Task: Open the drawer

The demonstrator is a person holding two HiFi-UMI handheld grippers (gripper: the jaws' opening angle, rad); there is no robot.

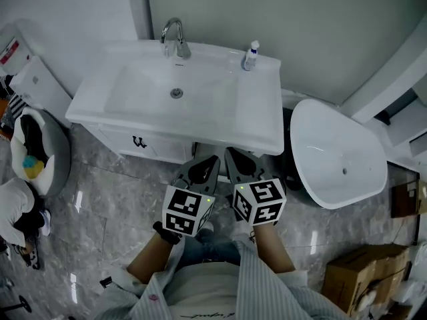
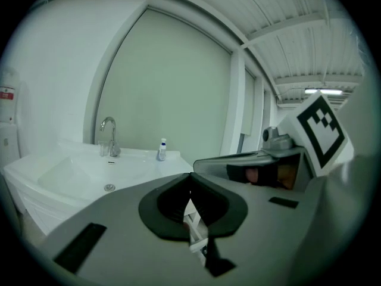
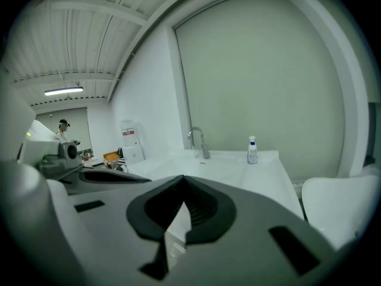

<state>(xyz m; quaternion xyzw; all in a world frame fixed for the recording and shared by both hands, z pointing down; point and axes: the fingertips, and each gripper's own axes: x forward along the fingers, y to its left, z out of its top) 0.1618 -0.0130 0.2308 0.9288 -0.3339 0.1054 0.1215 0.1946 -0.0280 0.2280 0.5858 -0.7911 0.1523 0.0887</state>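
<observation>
My left tongs (image 1: pixel 208 162) and right tongs (image 1: pixel 235 157) are pressed together, holding nothing, just in front of the sink (image 1: pixel 260 137). Closed like that, they may miss the handle on the drawer (image 1: pixel 153 147).

Left tongs (image 1: pixel 205 164) and right tongs (image 1: pixel 237 159) side by side, both closed, empty
</observation>
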